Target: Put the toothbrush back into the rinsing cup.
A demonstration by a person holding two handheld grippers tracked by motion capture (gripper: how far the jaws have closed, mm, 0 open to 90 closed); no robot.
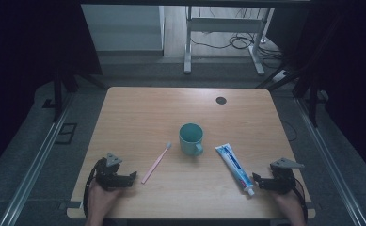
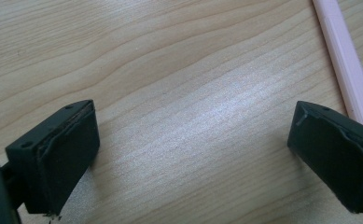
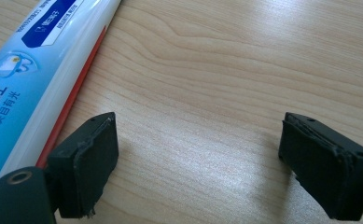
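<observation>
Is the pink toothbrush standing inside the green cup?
No, the pink toothbrush lies flat on the table, to the left of the green cup and apart from it.

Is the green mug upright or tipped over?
Upright: the green mug stands on the table with its round opening facing up, handle toward the near edge.

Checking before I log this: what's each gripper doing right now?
Left gripper: open, empty, beside the toothbrush.
Right gripper: open, empty, beside the toothpaste.
</observation>
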